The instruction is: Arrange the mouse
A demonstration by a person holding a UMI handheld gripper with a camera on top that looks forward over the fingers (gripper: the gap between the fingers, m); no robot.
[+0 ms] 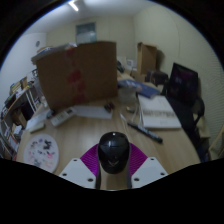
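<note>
Jaws clamp the black rounded plastic mouse [114, 152] between the gripper's [113, 176] magenta pads [92, 158] — likely carrying it. Wooden desk [170, 146] ahead is cluttered, brown cardboard box [77, 72] behind — open spot needed.

No legible text. Red markings on the cardboard box [78, 72] (standing on the desk [175, 145]) are too blurred to read.

- A large cardboard box [78, 72] stood on the wooden table [175, 145].
- A keyboard [92, 112] lay just before the box.
- An open book [158, 112] lay right of the box.
- A round patterned disc [43, 152] lay nearer, left of the box.
</note>
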